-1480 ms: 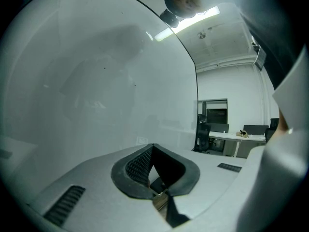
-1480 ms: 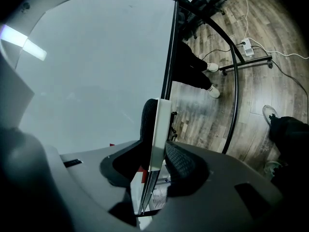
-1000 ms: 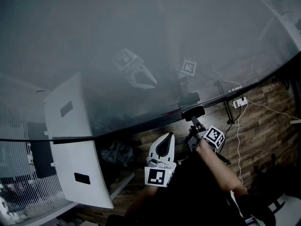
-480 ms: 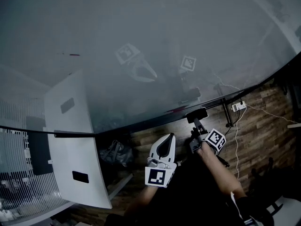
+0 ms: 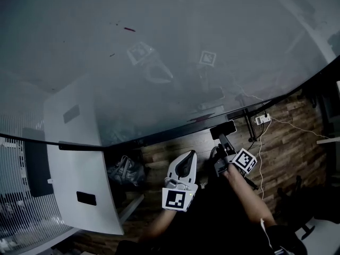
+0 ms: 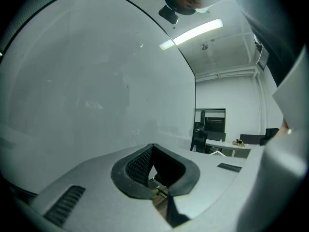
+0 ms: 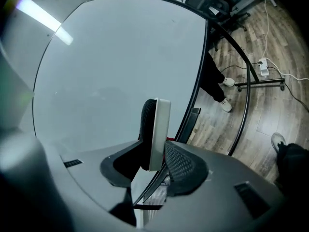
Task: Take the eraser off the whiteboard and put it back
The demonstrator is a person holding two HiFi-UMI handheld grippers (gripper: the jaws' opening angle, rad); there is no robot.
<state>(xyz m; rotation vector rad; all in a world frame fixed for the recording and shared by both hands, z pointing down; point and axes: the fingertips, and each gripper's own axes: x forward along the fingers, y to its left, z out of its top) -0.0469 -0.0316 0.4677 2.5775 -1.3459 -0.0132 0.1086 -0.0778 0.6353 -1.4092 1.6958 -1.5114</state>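
Red strokes newly in view on grey whiteboard. Right tool clenched on black-felt, white-backed eraser, just below board's lower edge. Left tool clenched, empty. White power strip on wooden floor.

Eraser in right gripper, near whiteboard lower edge; left gripper at its 8 o'clock; power strip 3 o'clock.

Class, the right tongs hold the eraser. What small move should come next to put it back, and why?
Probably ease the right tongs up and forward until the eraser meets the whiteboard face. The tongs are clamped on the eraser, and in the head view it sits just under the board's lower edge, over the floor, so it is not back on the surface yet.
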